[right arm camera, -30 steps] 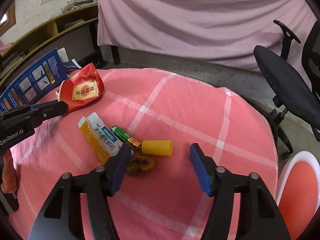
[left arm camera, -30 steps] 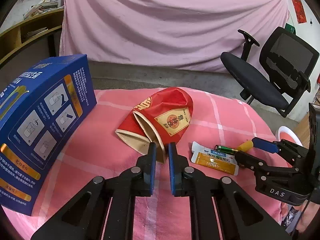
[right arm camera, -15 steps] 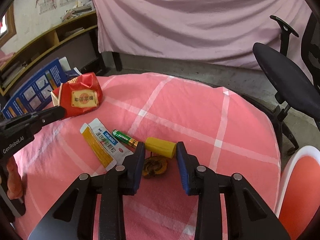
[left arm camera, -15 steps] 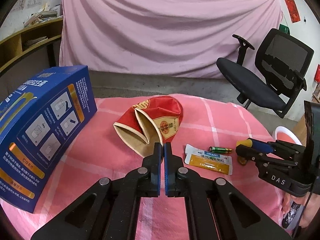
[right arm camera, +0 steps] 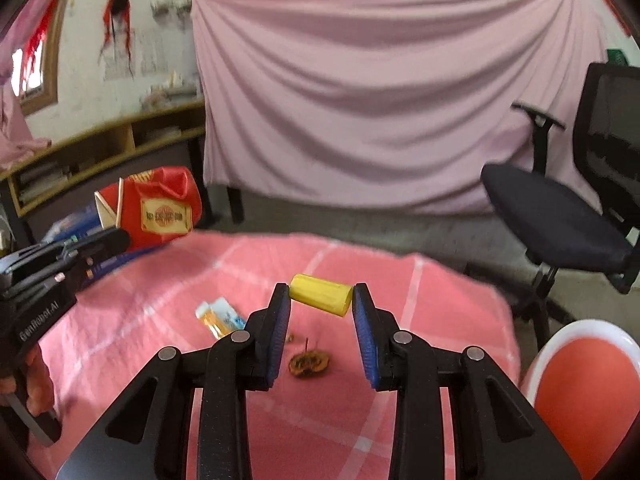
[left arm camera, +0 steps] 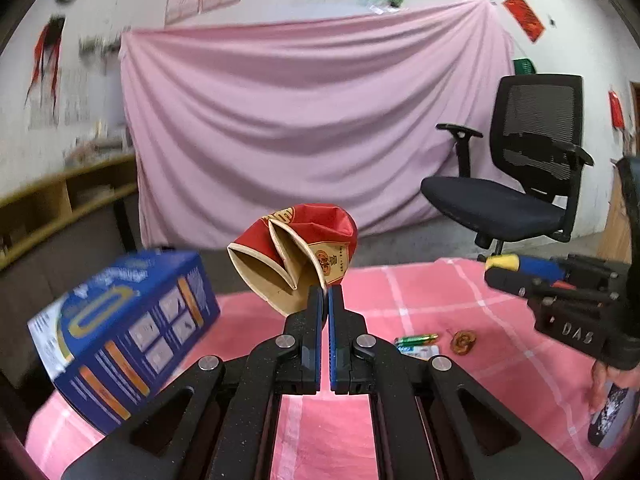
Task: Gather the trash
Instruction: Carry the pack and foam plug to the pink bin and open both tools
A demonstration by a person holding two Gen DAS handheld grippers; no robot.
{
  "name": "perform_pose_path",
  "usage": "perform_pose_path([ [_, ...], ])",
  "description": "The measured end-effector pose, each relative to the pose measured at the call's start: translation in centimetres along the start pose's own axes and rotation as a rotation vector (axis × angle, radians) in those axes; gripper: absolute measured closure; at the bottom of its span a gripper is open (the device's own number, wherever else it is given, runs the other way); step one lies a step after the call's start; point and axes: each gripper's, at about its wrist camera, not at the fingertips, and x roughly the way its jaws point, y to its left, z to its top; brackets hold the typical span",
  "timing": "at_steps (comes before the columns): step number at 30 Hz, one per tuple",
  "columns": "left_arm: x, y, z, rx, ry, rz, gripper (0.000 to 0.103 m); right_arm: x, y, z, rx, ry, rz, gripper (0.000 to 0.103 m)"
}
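Observation:
My left gripper is shut on the edge of a crumpled red paper bag and holds it up above the pink table. The bag also shows at the left in the right wrist view. My right gripper is shut on a yellow cap, held lengthwise between the fingertips above the table. It shows at the right in the left wrist view. On the cloth lie a green battery, an ointment packet and a brown dried scrap.
A blue carton stands at the table's left. A black office chair is behind the table at right. A red and white bin sits at the lower right. Wooden shelves line the left wall.
Both grippers closed and rose. The left lifted the red bag off the cloth. The right took the yellow cap and lifted it, leaving the battery, packet and scrap below.

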Motion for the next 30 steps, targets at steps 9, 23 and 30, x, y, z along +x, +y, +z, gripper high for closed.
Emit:
perform_pose_path([
  [9, -2.9, -2.8, 2.7, 0.018, -0.151, -0.049, 0.102, -5.6, -1.8, 0.4, 0.035, -0.226, -0.068, 0.074],
  [23, -5.4, -11.7, 8.3, 0.084, -0.282, -0.23, 0.102, -14.0, -7.6, -0.4, 0.114, -0.413, -0.292, 0.073],
  [30, -4.5, -17.9, 9.2, 0.114, -0.248, -0.366, 0.102, -16.0, -11.5, -2.4, 0.188, -0.388, -0.399, 0.073],
])
